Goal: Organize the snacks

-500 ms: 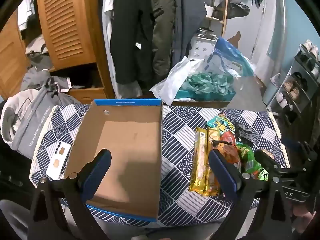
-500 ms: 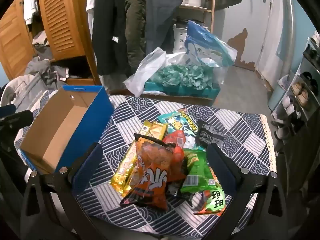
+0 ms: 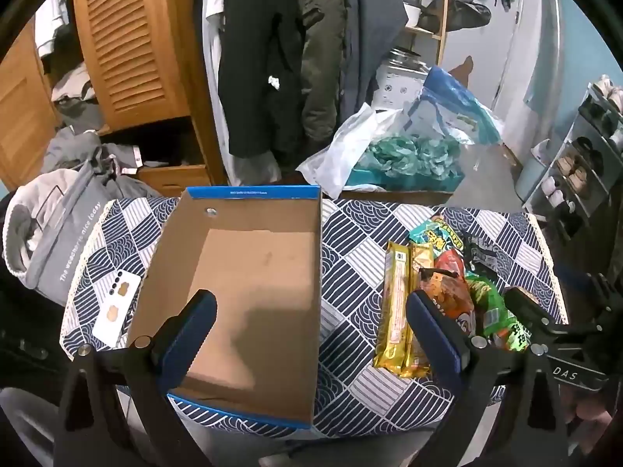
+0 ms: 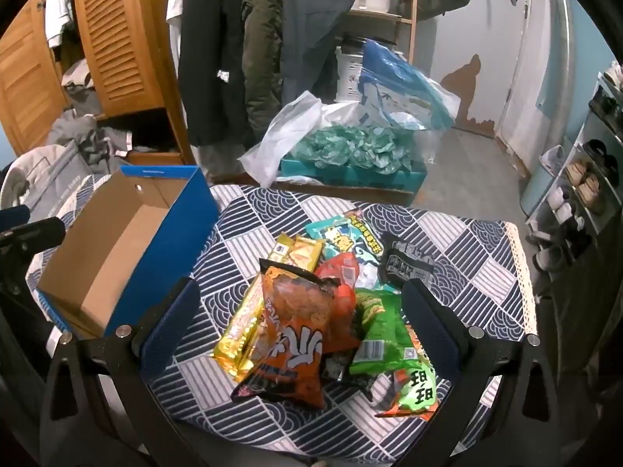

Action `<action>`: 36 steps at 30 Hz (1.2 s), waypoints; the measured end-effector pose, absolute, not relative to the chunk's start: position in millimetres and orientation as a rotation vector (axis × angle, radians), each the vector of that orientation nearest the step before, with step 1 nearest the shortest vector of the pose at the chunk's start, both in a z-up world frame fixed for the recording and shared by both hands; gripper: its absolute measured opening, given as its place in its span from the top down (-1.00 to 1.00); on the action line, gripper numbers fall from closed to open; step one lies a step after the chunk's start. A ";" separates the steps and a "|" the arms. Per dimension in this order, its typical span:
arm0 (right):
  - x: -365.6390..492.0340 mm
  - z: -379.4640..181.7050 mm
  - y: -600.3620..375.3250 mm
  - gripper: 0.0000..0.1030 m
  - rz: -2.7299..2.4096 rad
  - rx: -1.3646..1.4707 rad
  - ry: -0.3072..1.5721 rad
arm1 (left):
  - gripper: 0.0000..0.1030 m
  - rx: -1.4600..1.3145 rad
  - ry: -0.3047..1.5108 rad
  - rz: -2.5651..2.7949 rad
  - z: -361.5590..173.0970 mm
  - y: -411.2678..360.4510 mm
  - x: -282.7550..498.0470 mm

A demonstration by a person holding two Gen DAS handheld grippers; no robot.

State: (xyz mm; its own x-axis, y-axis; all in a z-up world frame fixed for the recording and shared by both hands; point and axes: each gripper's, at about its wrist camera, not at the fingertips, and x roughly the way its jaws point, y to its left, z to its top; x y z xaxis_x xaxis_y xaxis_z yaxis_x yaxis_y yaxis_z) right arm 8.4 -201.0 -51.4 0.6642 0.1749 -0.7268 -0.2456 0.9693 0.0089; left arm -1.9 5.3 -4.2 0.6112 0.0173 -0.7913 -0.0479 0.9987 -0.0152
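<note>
An empty blue cardboard box (image 3: 249, 272) sits on the left of a table with a blue-and-white patterned cloth (image 3: 350, 257); it also shows in the right wrist view (image 4: 117, 245). A pile of snack packets lies to its right: an orange bag (image 4: 296, 330) on top, yellow bars (image 3: 397, 307), a green bag (image 4: 379, 330), a teal packet (image 4: 346, 233) and a black packet (image 4: 407, 264). My left gripper (image 3: 311, 327) is open above the box's near edge. My right gripper (image 4: 300, 323) is open above the pile, its fingers on either side of the orange bag, apart from it.
A white phone (image 3: 117, 307) lies on the cloth left of the box. Behind the table are hanging coats (image 3: 280, 58), a wooden wardrobe (image 3: 128, 39), a teal box with plastic bags (image 4: 350, 148) and a shoe rack (image 4: 584, 179) at the right.
Both views are almost the same as before. The right gripper has shifted very slightly towards the snack pile.
</note>
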 end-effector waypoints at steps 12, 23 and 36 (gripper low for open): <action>9.2 -53.5 -198.2 -0.97 0.239 -0.095 0.817 | -0.92 -0.031 0.917 0.027 -3.5 2.1 -1.0; 9.4 -53.7 -198.2 -0.97 0.242 -0.097 0.817 | -0.92 -0.032 0.916 0.025 -2.7 2.2 0.0; 10.4 -51.6 -200.0 -0.97 0.241 -0.094 0.819 | -0.92 -0.029 0.916 0.026 -3.6 4.2 -2.8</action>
